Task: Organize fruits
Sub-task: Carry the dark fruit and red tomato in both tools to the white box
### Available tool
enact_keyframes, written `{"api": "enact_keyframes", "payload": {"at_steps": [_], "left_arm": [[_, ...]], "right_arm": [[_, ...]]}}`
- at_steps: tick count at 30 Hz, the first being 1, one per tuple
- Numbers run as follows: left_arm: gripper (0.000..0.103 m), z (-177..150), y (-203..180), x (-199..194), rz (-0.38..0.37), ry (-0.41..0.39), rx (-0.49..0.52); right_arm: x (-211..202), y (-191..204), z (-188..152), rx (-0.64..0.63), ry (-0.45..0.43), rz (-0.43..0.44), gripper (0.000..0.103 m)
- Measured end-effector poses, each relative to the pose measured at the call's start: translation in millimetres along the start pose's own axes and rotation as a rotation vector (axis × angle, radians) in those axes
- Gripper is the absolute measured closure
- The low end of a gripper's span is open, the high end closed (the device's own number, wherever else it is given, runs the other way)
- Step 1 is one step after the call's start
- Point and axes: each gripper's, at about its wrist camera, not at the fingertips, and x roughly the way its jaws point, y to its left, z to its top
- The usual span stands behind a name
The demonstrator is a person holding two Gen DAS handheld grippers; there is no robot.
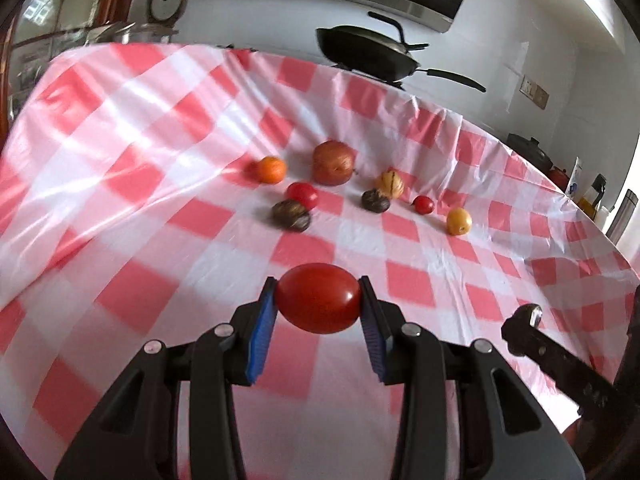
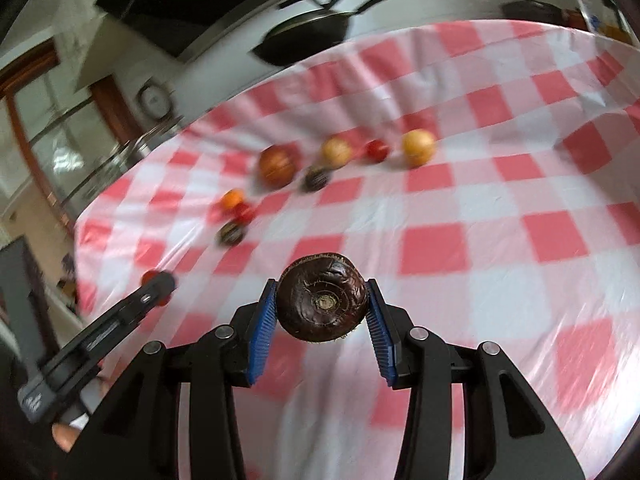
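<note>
My left gripper (image 1: 319, 300) is shut on a red cherry tomato (image 1: 318, 298) and holds it above the checked tablecloth (image 1: 160, 160). My right gripper (image 2: 322, 300) is shut on a dark brown water chestnut (image 2: 322, 298), also above the cloth. Further back lie an orange (image 1: 272, 169), a large red-brown fruit (image 1: 333, 162), a walnut (image 1: 390, 185), two more dark chestnuts (image 1: 291, 215) (image 1: 375, 201), two small red tomatoes (image 1: 303, 194) (image 1: 424, 204) and a yellow fruit (image 1: 459, 221). The same group shows blurred in the right wrist view, with the yellow fruit (image 2: 418, 147) at the right end.
A black wok with lid (image 1: 366, 54) stands behind the table's far edge. Pots and bottles (image 1: 532, 152) stand at the back right. The right gripper's finger (image 1: 524, 322) shows at the left view's lower right; the left gripper (image 2: 156, 290) shows at the right view's left.
</note>
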Motion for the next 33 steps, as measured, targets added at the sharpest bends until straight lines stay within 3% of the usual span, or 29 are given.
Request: {"api": "enact_keyframes", "payload": {"at_steps": [6,12,16,25,33], "left_arm": [[0.063,-11,28,-36,0.038,-0.019,0.016],[0.063,-24,49,-62,0.122,0.003,0.088],[0.063,-36,71,-77,0.123,0.034,0.055],[0.063,-50,114,-120,0.197,0.025,0.054],[0.063,-77,165,-159,0.305,0.040,0.011]], "right_arm": [[-4,39,-24,-0.065,0.056,0.052,0.060],[-2,79,-45,-0.151,0.106,0.093,0.060],[-1,108,-60,-0.228,0.137,0.122,0.060],[-6,168,-93,-0.377,0.190,0.199,0.060],[-11,224,-129,-0.535,0.231,0.293,0.060]]}}
